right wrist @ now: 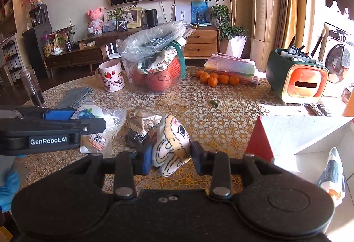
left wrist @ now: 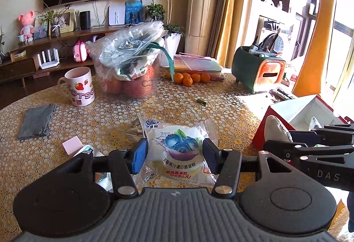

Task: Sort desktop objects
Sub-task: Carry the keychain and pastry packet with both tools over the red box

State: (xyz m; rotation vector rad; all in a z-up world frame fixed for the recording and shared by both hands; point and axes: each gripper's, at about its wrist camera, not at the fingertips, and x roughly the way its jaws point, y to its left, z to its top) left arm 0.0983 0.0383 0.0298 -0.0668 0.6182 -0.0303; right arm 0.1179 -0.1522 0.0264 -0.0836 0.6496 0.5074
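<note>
Box (right wrist: 309, 131): one packet (right wrist: 331, 175) inside | left tongs (left wrist: 174, 153) clamp cake packet (left wrist: 179, 147) | right tongs (right wrist: 171, 158) clamp plush (right wrist: 171, 144)

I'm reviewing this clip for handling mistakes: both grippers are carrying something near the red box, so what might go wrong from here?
1. The left gripper pinches the blueberry cake packet only at its sides; the slick, puffy wrapper might slip out.
2. The right gripper grips the soft cartoon pouch low down, so it may tilt or squeeze free.
3. The grippers sit close together beside the red box and may collide.
</note>
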